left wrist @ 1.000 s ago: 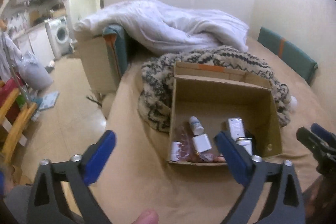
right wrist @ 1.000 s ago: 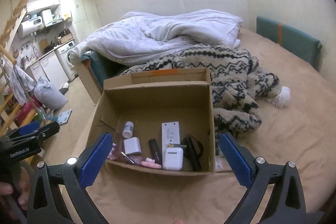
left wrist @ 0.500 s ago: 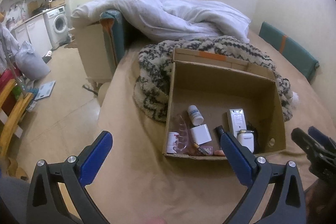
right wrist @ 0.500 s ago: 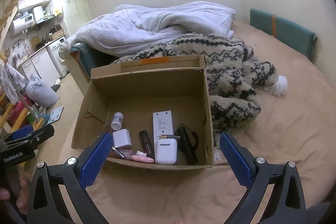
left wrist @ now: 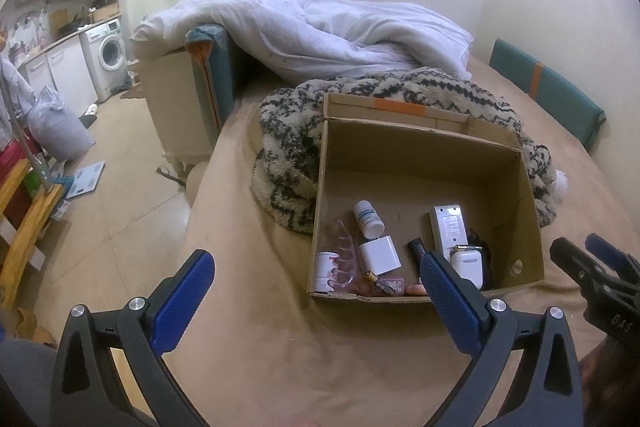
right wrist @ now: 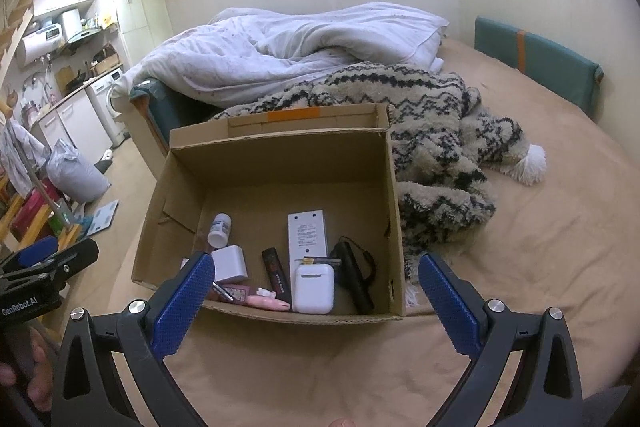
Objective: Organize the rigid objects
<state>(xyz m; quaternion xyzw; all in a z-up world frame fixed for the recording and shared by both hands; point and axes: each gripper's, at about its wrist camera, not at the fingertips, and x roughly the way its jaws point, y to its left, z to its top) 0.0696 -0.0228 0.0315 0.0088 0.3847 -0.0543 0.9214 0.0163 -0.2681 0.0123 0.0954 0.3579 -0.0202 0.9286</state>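
Both your grippers, left gripper (left wrist: 316,297) and right gripper (right wrist: 314,293), hang spread wide and empty before the cardboard box (right wrist: 394,211) on the bed (right wrist: 560,235). Inside, near its front wall, lie an earbud case (right wrist: 313,288), remote (right wrist: 307,235), bottle (right wrist: 219,229) and perhaps a lipstick (right wrist: 276,273).

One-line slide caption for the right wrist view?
Open right gripper hovers before a cardboard box of small items on a bed.
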